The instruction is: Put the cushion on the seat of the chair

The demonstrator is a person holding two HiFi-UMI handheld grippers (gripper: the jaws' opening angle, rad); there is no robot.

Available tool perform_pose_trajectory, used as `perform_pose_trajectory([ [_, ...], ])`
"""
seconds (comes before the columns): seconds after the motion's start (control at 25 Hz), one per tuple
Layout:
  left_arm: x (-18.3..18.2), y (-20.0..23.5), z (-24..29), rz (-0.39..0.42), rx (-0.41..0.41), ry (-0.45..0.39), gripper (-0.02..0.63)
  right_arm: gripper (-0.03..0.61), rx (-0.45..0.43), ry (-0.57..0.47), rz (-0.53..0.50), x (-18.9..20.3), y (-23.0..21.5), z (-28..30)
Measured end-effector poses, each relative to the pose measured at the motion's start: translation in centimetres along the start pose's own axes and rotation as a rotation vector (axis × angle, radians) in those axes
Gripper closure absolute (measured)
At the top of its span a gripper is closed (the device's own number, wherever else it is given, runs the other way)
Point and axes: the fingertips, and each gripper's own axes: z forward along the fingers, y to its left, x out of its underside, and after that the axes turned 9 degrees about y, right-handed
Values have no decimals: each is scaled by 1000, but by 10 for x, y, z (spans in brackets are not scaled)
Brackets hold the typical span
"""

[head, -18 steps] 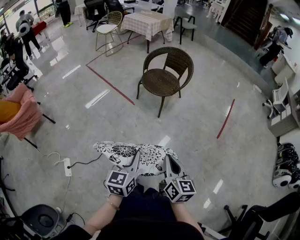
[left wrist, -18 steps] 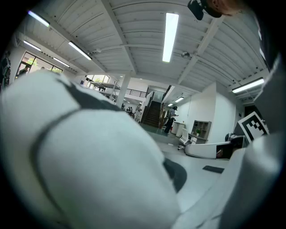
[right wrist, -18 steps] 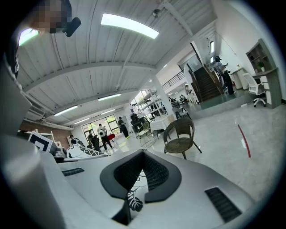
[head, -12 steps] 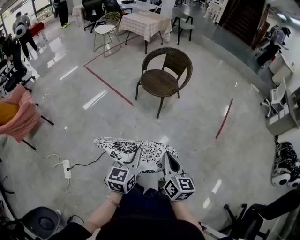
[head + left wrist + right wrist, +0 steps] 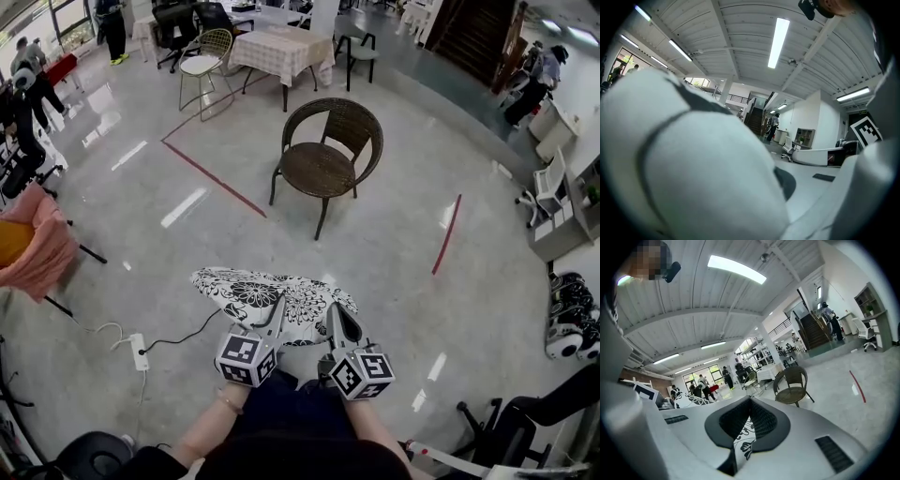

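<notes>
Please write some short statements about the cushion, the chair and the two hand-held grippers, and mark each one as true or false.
1. The left hand-held gripper and the right hand-held gripper both grip the flowered cushion. True.
2. The cushion already lies on the seat of the chair. False: the seat is bare, and the cushion is held above the floor, short of the chair.
3. The chair lies tipped on its side. False: it stands upright on its legs.
4. The right hand-held gripper's jaws are closed on patterned fabric. True.
5. In the head view, a power strip lies on the floor to the left of the cushion. True.
</notes>
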Motion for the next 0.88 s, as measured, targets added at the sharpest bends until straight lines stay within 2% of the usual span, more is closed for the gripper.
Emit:
perform_pose_trajectory([
  [0.28, 7, 6, -8, 8, 39, 24, 597, 567, 22, -20, 7, 8, 12, 3],
  [0.64, 8, 17, -11, -10, 35, 26, 597, 565, 11, -34, -2, 3, 22, 12],
  [0.88, 1, 26, 6, -3, 35, 37, 597, 565, 2, -22, 21, 1, 11, 31],
])
